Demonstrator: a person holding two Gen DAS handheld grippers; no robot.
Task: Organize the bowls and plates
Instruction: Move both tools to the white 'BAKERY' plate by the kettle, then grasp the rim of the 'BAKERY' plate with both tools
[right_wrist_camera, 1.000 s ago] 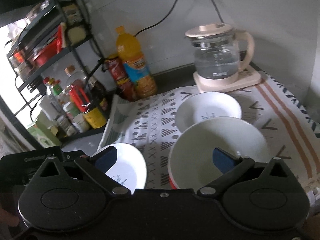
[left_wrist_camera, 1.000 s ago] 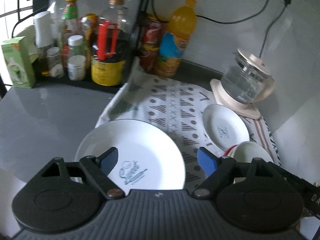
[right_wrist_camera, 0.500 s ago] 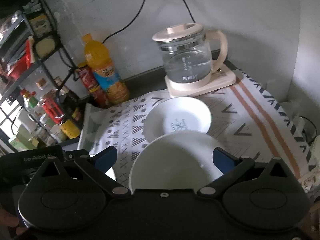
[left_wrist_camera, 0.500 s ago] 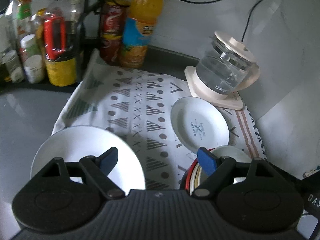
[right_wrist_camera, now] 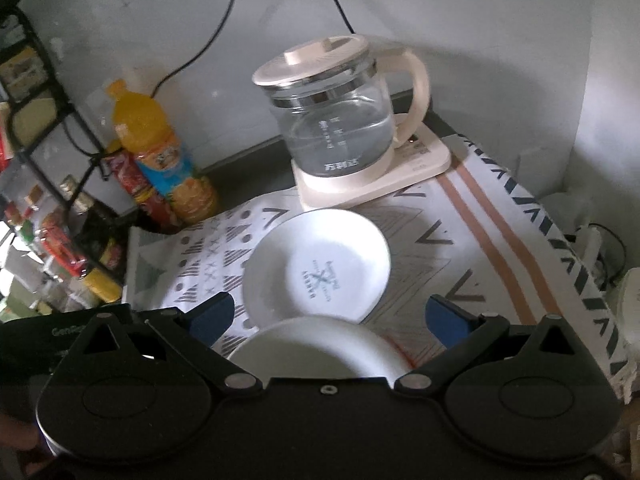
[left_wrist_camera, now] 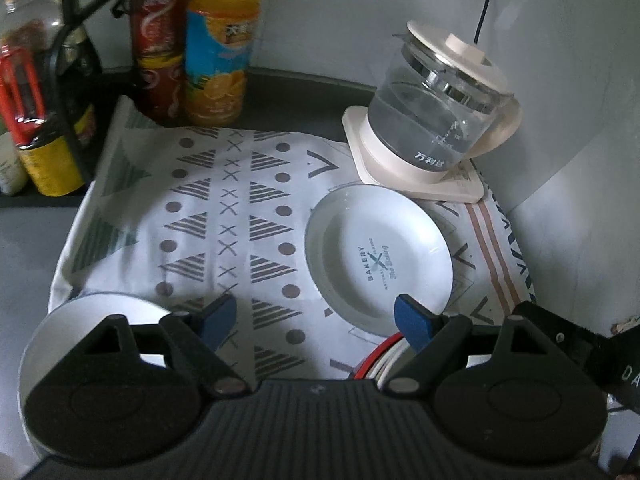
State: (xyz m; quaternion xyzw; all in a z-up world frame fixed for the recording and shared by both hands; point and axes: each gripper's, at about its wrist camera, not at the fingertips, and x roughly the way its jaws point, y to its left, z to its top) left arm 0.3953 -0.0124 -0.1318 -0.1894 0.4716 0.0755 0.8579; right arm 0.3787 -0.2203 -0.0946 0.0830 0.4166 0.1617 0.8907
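On the patterned cloth (left_wrist_camera: 224, 216) a small plate (left_wrist_camera: 380, 260) lies flat, easy to grab, while both the left gripper (left_wrist_camera: 316, 320) and right gripper (right_wrist_camera: 328, 316) gape wide, holding nothing.

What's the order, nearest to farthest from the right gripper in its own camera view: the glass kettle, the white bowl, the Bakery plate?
1. White bowl, right between the open fingers.
2. Bakery plate, just beyond it.
3. Glass kettle, by the back wall.

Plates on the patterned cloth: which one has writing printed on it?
The small plate in front of the glass kettle; its centre reads "BAKERY". The large plate at the cloth's near left edge shows only plain white here.
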